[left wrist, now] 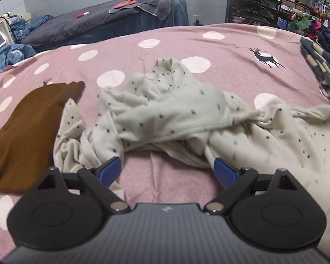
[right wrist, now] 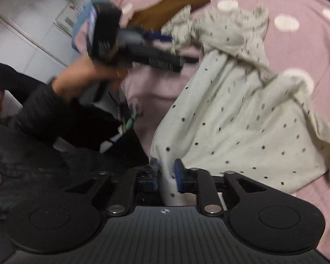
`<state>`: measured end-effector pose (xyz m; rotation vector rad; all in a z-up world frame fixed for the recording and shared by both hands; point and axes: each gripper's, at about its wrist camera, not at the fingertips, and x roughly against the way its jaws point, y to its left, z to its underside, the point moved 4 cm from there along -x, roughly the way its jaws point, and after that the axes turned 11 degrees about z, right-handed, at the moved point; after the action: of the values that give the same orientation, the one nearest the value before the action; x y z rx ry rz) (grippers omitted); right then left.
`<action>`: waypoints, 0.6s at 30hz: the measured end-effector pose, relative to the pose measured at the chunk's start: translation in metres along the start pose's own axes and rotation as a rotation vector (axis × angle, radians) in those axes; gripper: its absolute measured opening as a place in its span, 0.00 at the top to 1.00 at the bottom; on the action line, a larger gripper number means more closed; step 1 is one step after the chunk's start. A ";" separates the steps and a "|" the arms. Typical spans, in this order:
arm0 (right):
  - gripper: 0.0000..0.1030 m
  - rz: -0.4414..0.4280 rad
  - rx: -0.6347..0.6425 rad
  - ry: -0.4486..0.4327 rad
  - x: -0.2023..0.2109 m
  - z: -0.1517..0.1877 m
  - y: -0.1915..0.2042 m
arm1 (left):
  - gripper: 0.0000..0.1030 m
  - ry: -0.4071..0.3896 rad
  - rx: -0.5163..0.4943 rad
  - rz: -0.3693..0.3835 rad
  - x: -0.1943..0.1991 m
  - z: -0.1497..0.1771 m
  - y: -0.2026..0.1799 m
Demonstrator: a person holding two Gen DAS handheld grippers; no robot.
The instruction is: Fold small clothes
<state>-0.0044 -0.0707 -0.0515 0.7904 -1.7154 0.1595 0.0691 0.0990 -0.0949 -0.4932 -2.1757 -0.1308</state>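
A crumpled cream knit garment with small dark dots (left wrist: 176, 112) lies bunched in the middle of the pink bed sheet with white polka dots and deer prints (left wrist: 231, 50), its hem spreading toward the near edge of the bed, while a flat brown cloth piece (left wrist: 26, 132) rests just beside it toward the bed's left edge. The left gripper (left wrist: 167, 171) hangs over the near side of the heap with its blue-padded jaws spread wide and nothing clamped between them. The right gripper (right wrist: 167, 175) has its jaws drawn in around a fold of the cream garment's hem near the bed's near edge, though the blur leaves it unclear whether the pads actually press on the cloth.
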 end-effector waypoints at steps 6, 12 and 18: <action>0.35 0.168 -0.006 -0.262 0.000 -0.056 -0.026 | 0.11 -0.014 0.009 -0.049 0.008 0.000 0.011; 0.12 0.368 0.262 -0.338 -0.058 -0.135 -0.020 | 0.11 0.006 0.041 -0.059 0.005 0.006 0.021; 0.44 0.478 0.476 -0.264 -0.109 -0.162 -0.005 | 0.11 0.021 0.087 -0.052 -0.007 0.013 0.025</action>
<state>0.1398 0.0508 -0.1012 0.7481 -2.1335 0.8459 0.0728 0.1235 -0.1101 -0.3845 -2.1646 -0.0686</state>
